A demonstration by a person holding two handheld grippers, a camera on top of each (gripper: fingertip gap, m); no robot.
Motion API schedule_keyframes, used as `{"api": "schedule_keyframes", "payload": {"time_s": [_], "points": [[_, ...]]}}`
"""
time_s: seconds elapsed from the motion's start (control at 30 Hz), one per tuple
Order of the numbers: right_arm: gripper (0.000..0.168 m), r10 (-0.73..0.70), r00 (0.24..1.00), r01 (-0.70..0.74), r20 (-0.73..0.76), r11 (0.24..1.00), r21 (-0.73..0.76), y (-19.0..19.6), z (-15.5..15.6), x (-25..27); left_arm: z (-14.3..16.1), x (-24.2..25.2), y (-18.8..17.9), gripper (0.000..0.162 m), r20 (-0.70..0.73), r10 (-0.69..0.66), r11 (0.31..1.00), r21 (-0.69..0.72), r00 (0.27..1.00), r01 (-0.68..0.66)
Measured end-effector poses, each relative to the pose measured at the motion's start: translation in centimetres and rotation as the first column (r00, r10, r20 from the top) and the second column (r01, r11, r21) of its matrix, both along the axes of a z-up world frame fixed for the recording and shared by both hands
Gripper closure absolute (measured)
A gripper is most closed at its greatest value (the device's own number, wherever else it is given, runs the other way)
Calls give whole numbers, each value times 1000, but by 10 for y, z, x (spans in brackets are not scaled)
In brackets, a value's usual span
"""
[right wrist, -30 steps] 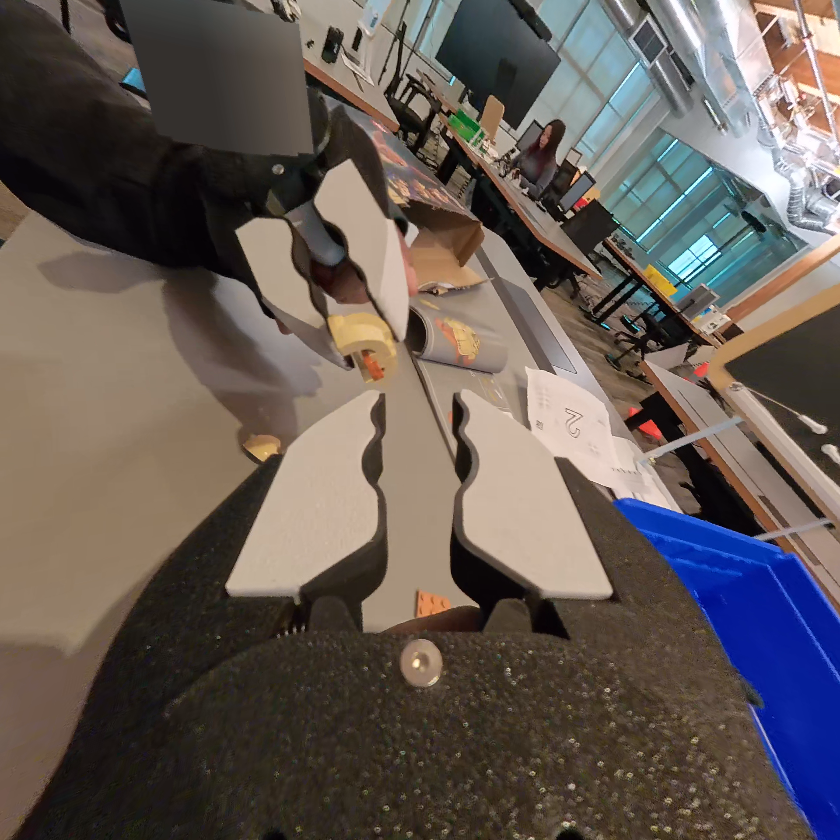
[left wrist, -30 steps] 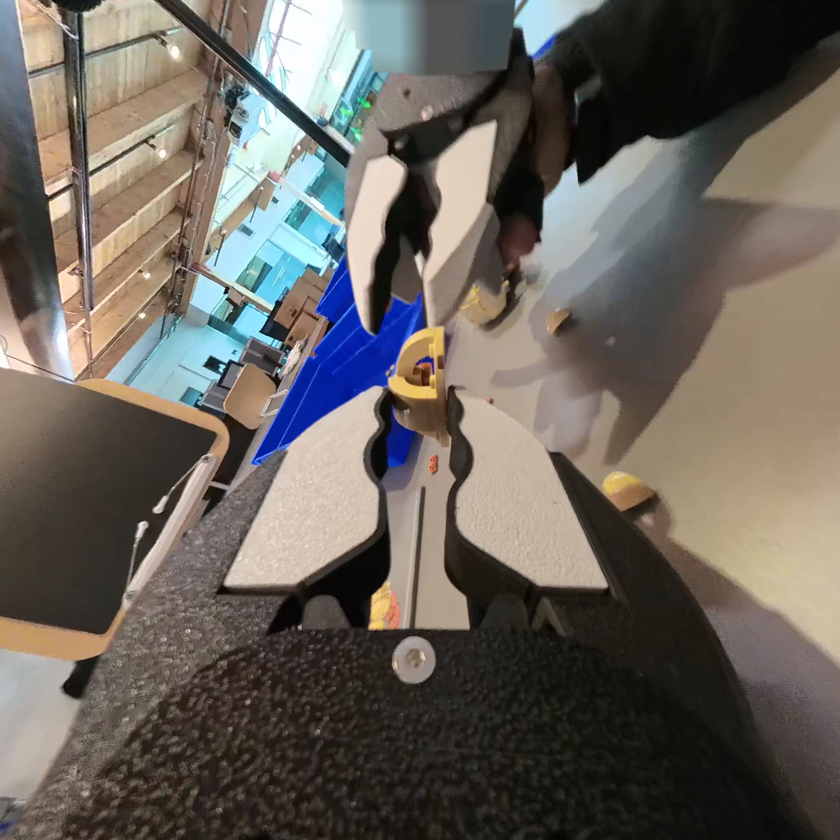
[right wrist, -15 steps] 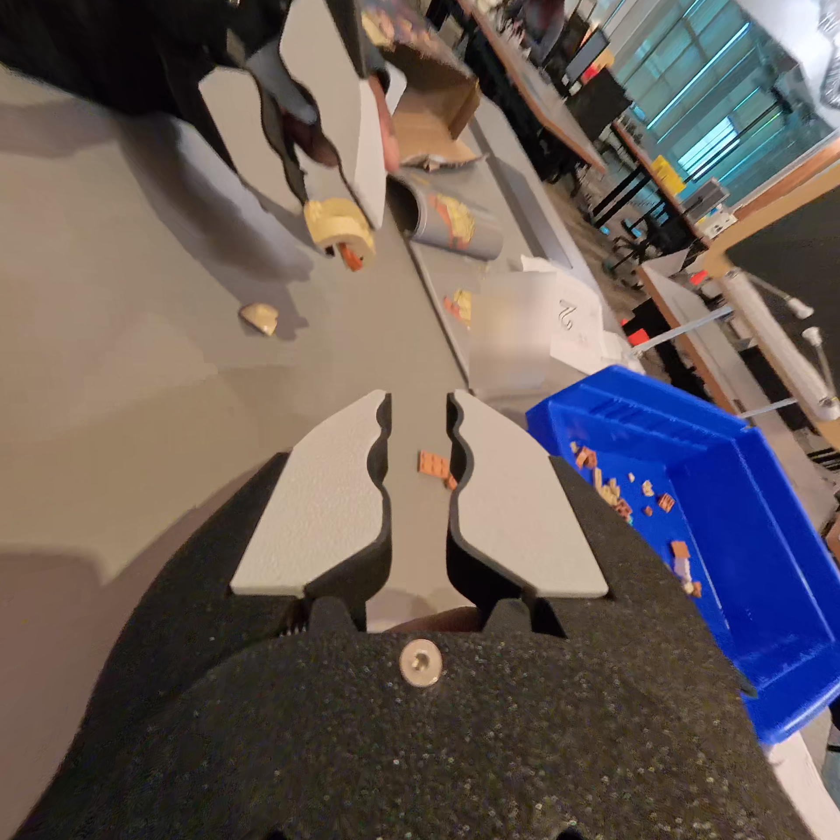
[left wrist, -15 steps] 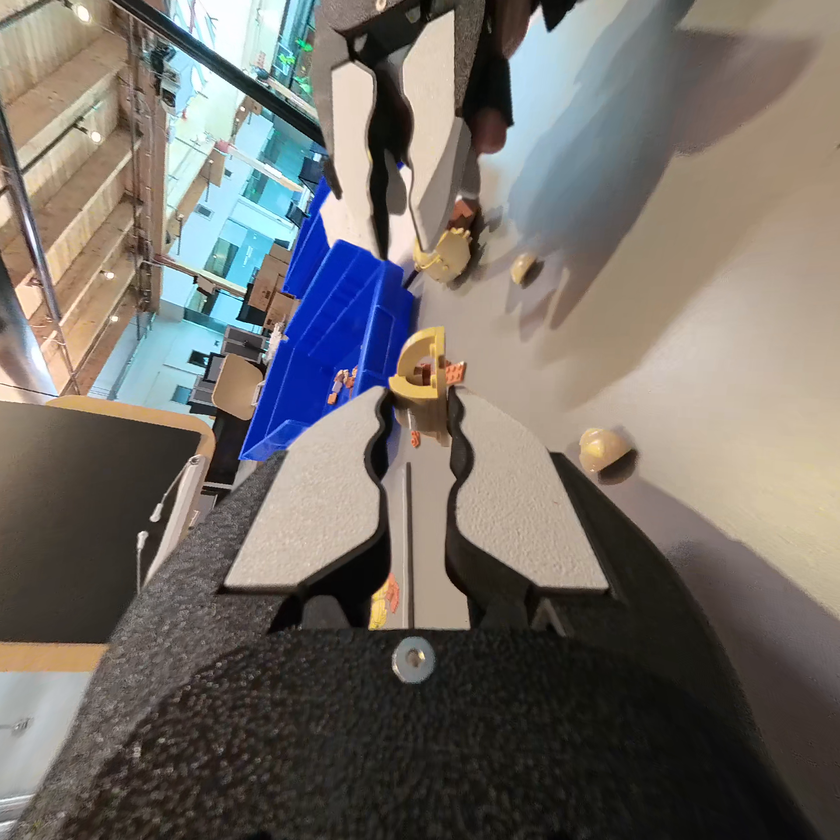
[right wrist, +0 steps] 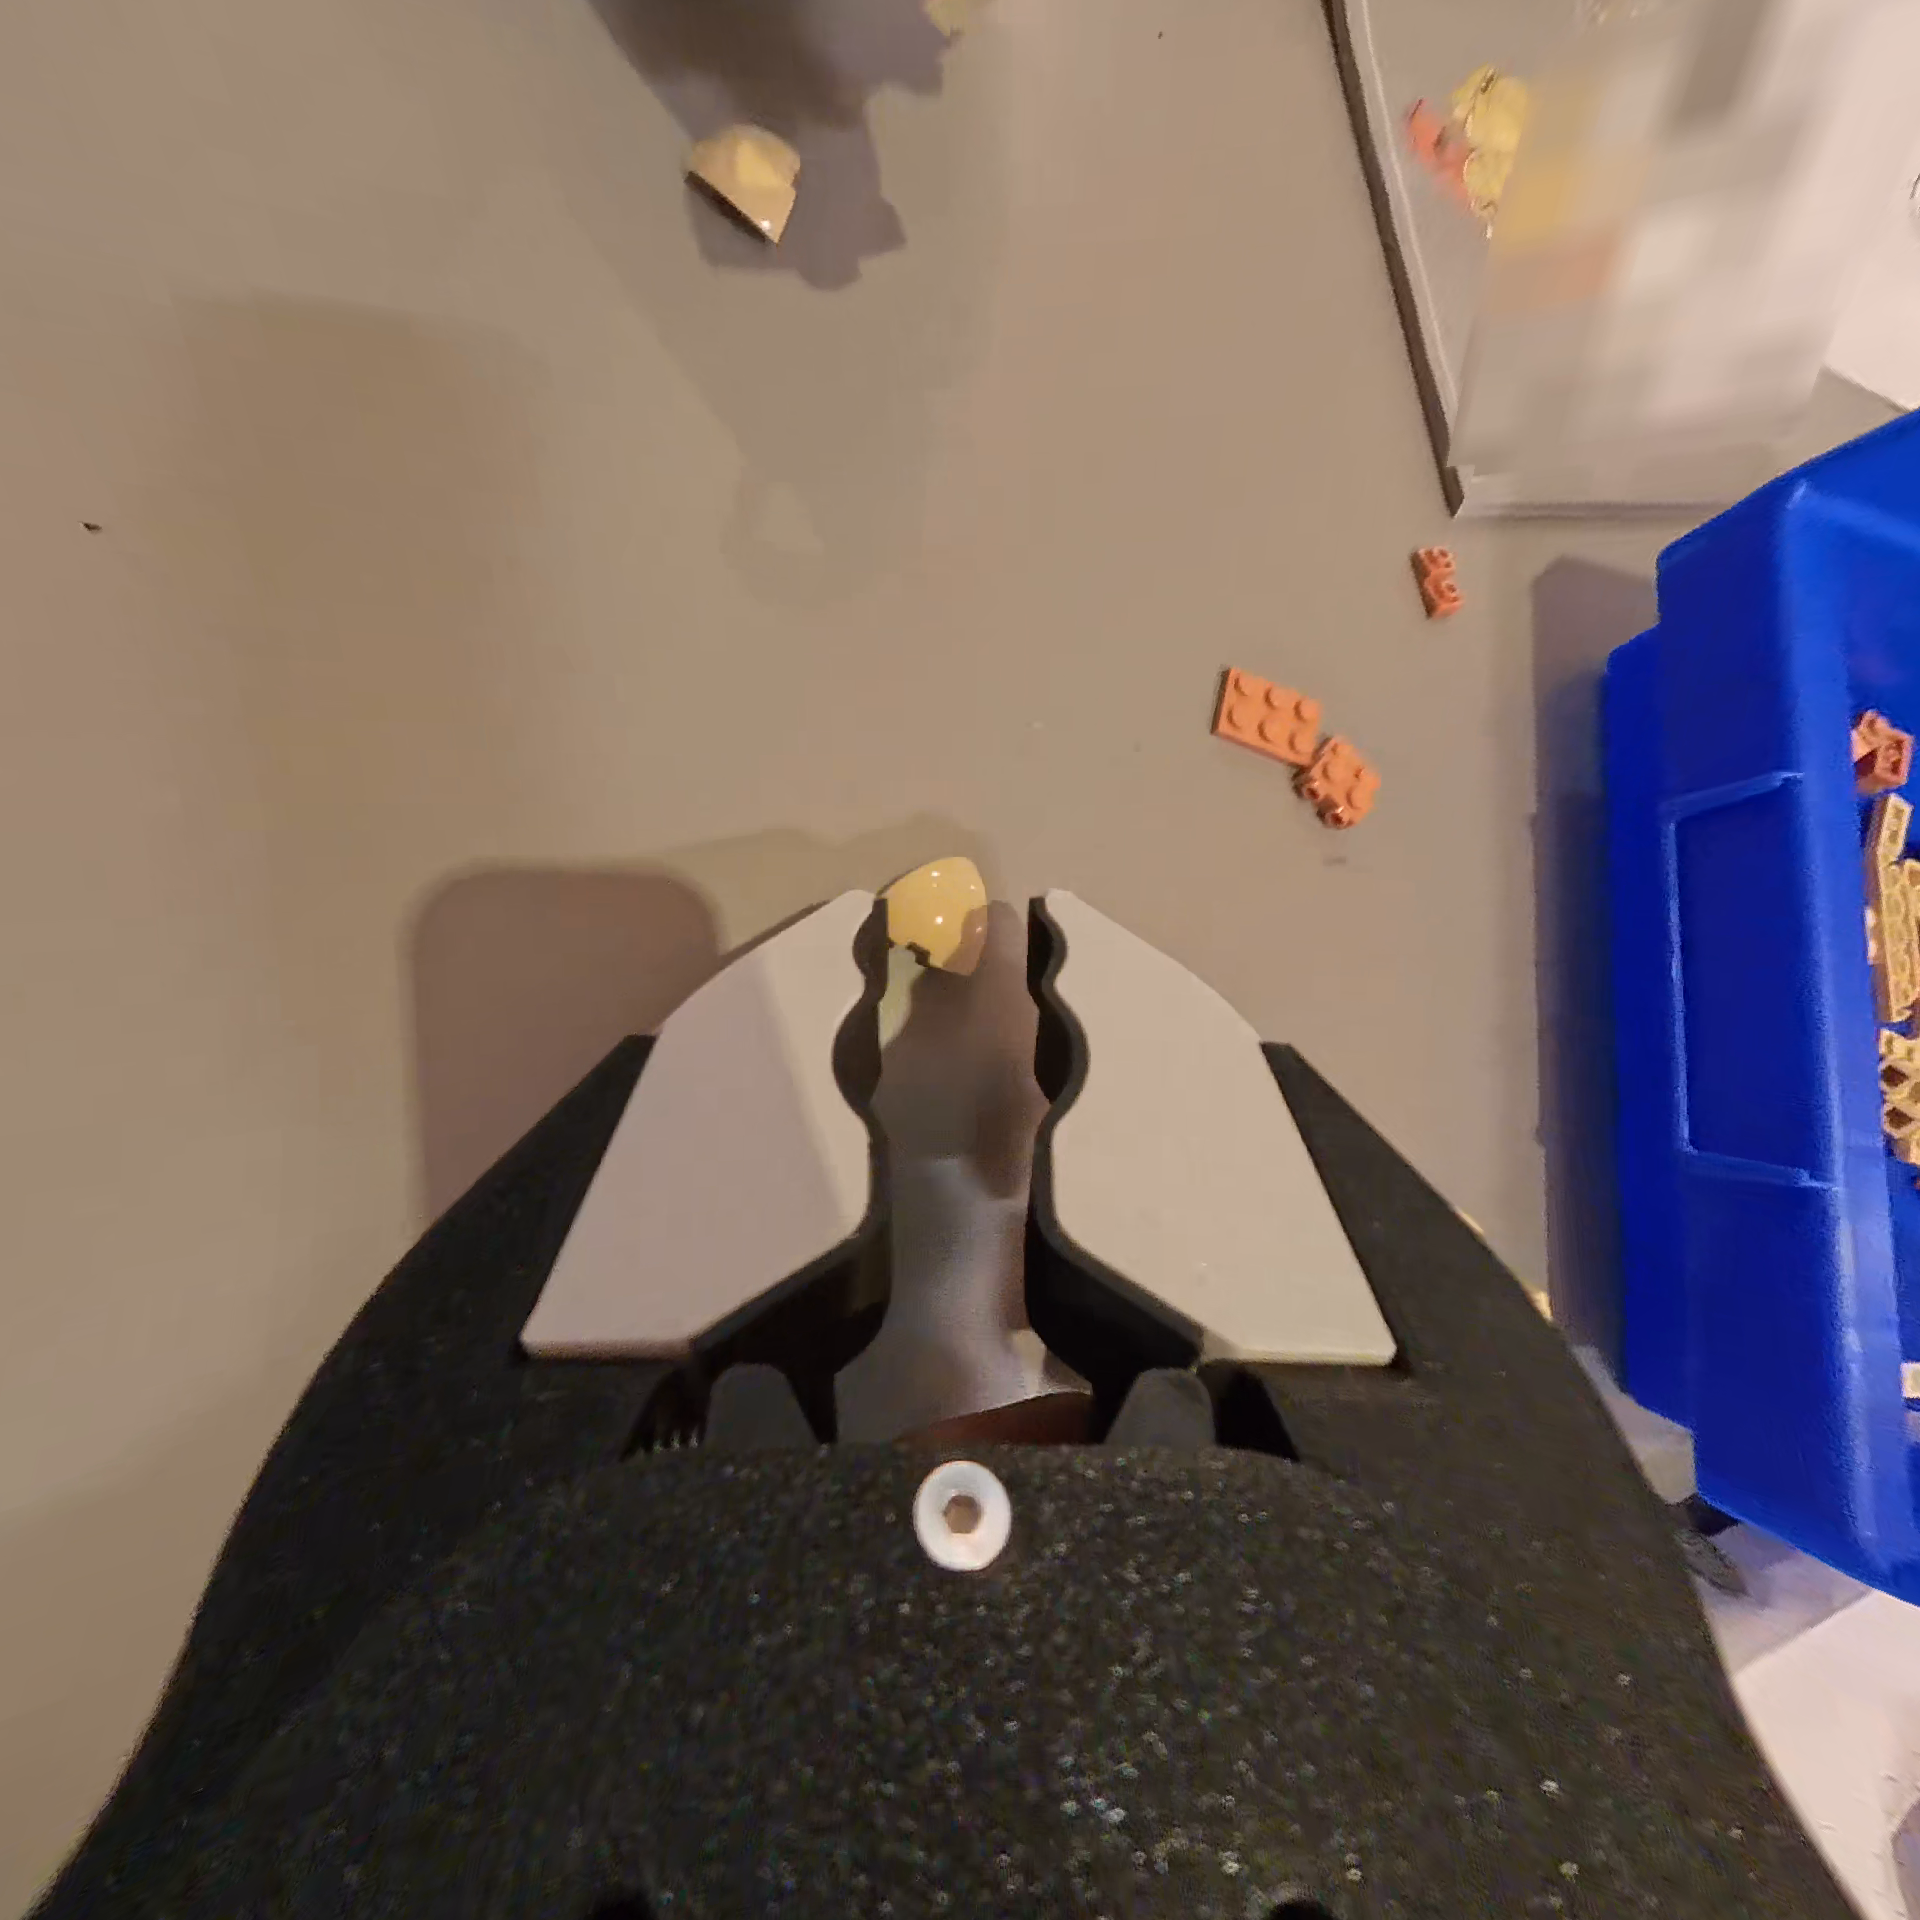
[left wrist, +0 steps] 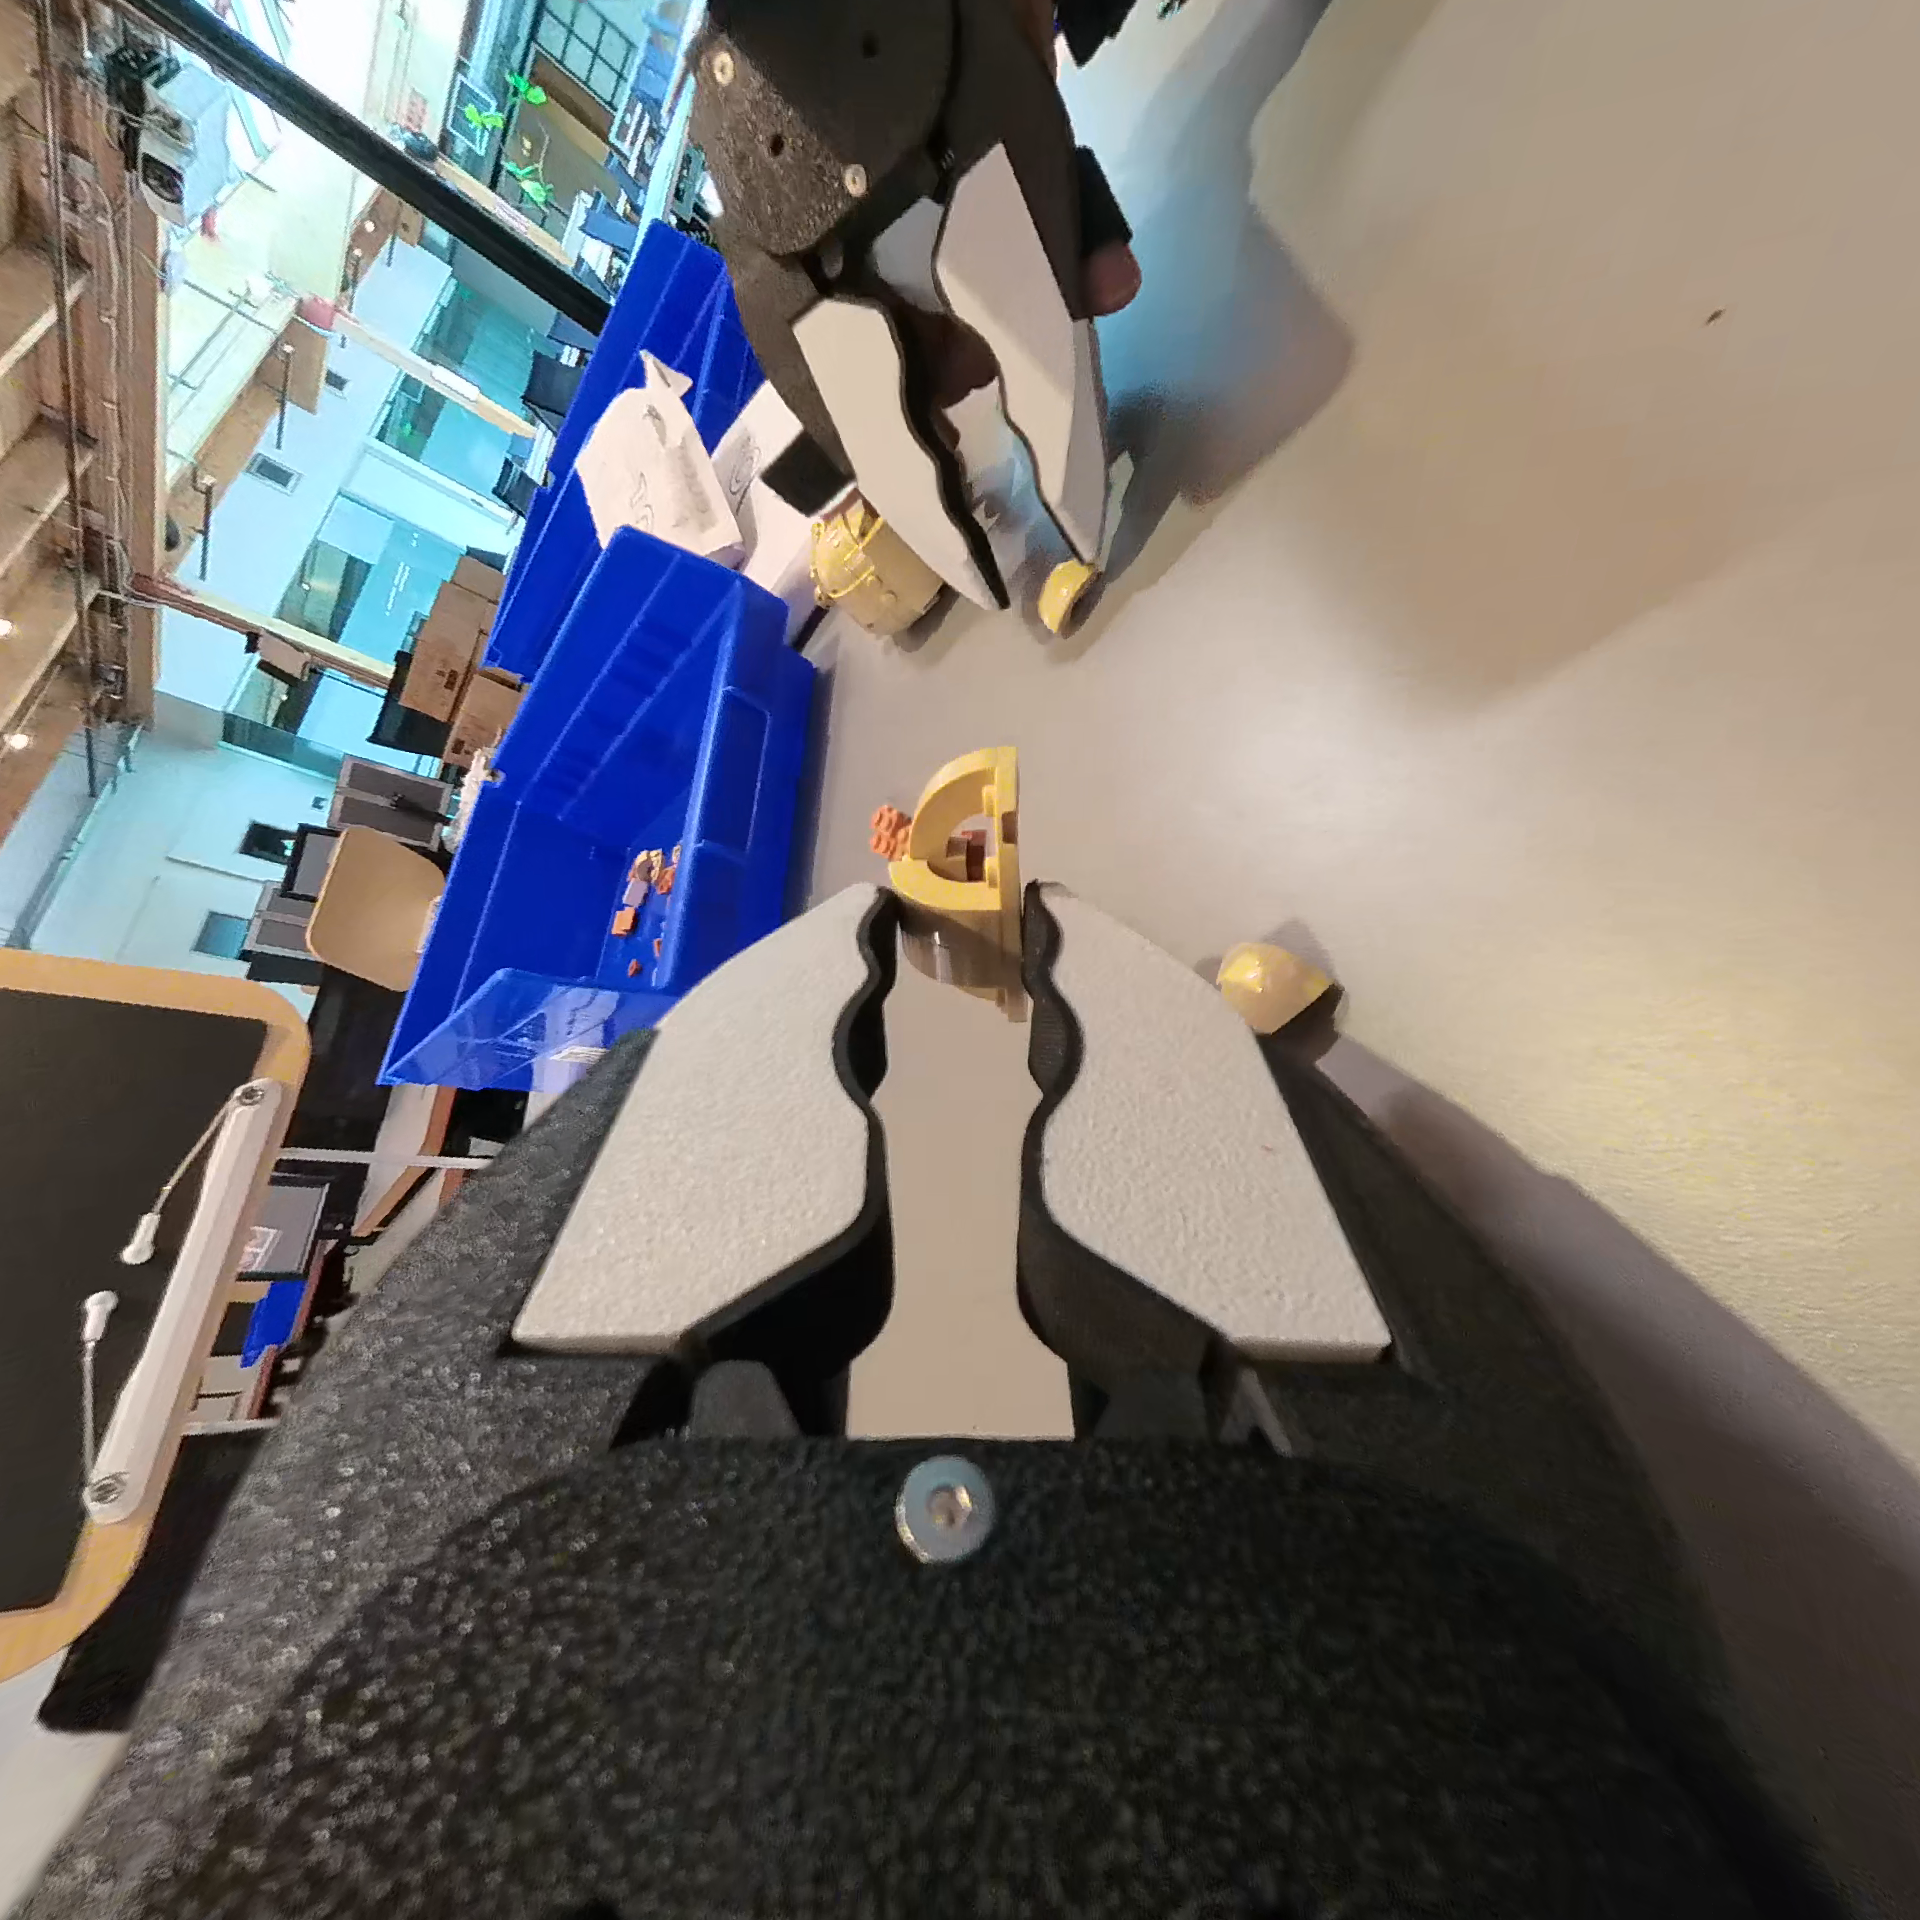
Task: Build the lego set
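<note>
My left gripper (left wrist: 956,906) is shut on a tan half-dome lego assembly (left wrist: 961,842) with reddish-brown bricks inside, held above the grey table (left wrist: 1455,727). My right gripper (right wrist: 951,914) points down at the table, jaws apart, with a small tan dome piece (right wrist: 930,930) between its fingertips, close to the left finger. The right gripper also shows in the left wrist view (left wrist: 1039,582), tips at that same tan dome piece (left wrist: 1065,600). A second tan dome piece (left wrist: 1273,987) lies beside my left gripper; it also shows in the right wrist view (right wrist: 743,177).
Orange-brown bricks lie loose on the table: a plate (right wrist: 1265,717), a small brick (right wrist: 1338,781) and another (right wrist: 1437,582). A blue bin (right wrist: 1766,1039) with several pieces stands at the right. A golden round assembly (left wrist: 878,582) and an instruction booklet (right wrist: 1455,312) lie farther off. The gap from one gripper's tips to the other's is roughly 15 centimetres. Between my right fingertips and the plate (right wrist: 1265,717) there is roughly 8 centimetres.
My right gripper has swung away from the left gripper and gone down to the table, over the tan dome piece. My left gripper still holds the half-dome assembly.
</note>
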State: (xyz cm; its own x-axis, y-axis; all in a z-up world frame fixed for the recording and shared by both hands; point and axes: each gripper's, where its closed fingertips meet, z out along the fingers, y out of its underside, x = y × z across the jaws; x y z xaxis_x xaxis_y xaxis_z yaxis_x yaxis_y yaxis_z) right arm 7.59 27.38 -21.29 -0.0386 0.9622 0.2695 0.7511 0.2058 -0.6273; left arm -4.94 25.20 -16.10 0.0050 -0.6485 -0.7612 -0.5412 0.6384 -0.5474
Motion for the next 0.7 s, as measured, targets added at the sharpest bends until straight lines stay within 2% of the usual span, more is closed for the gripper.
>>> {"api": "schedule_keyframes", "payload": {"time_s": [0.37, 0.7], "points": [[147, 3, 1000, -2, 27, 998, -56, -2, -5, 7, -4, 1, 0, 139, 40, -17, 997, -70, 999, 19], [151, 35, 996, -26, 85, 994, -105, -34, -9, -4, -5, 0, -1, 139, 51, -19, 995, -96, 999, 23]]}}
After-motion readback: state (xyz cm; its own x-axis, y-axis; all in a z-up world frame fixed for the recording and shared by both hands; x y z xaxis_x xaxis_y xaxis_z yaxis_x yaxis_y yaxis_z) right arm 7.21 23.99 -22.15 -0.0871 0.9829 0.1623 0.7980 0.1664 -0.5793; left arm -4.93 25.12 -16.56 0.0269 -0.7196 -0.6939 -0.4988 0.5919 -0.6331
